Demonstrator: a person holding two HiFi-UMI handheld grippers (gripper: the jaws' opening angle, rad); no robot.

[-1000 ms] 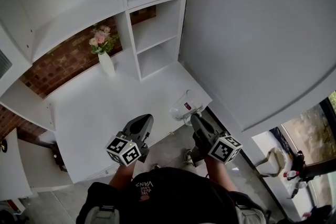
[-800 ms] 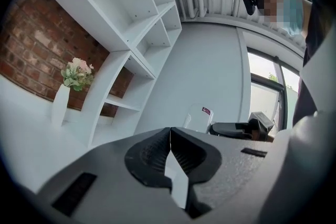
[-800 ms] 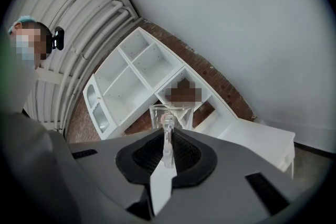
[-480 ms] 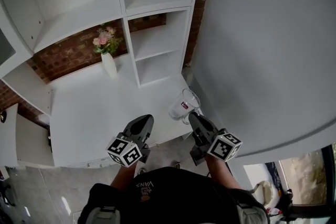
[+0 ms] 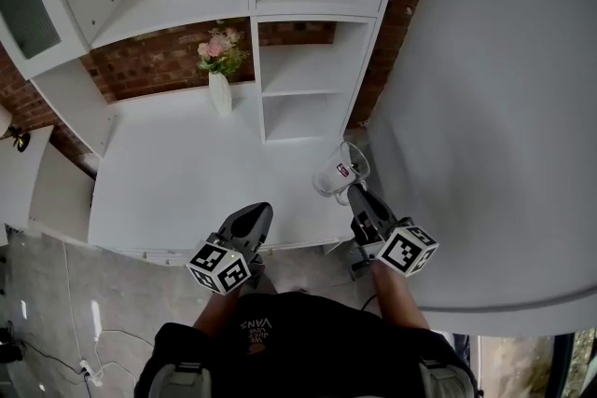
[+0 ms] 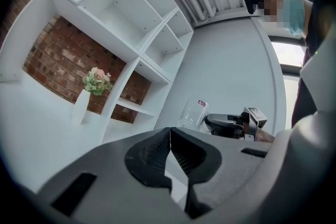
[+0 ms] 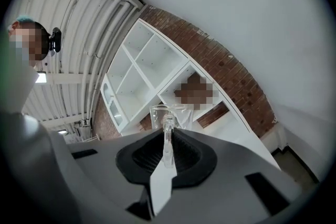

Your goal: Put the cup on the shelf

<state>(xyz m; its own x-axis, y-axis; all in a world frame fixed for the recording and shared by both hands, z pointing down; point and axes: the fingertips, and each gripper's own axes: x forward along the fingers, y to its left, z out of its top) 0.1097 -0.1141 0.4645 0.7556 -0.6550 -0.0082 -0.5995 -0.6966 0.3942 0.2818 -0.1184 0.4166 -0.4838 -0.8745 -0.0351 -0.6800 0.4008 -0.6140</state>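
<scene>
A clear glass cup (image 5: pixel 338 172) with a small red label is held by its handle in my right gripper (image 5: pixel 355 195), over the right front corner of the white counter (image 5: pixel 177 177). In the right gripper view the handle (image 7: pixel 167 136) sits pinched between the shut jaws, with the cup (image 7: pixel 168 114) beyond them. My left gripper (image 5: pixel 254 217) hovers at the counter's front edge, shut with nothing in it (image 6: pixel 169 136). The left gripper view shows the cup (image 6: pixel 193 113) and the right gripper (image 6: pixel 231 124) to its right. The white shelf unit (image 5: pixel 303 75) stands behind the counter.
A white vase of pink flowers (image 5: pixel 220 81) stands on the counter by the shelf unit's left post. A brick wall (image 5: pixel 149 61) runs behind. A large curved white wall (image 5: pixel 504 107) is close on the right. Grey floor (image 5: pixel 65 294) lies below the counter's front edge.
The head view has swung so the shelves now face me squarely. The right gripper and the cup have moved slightly up and right. The left gripper has barely moved.
</scene>
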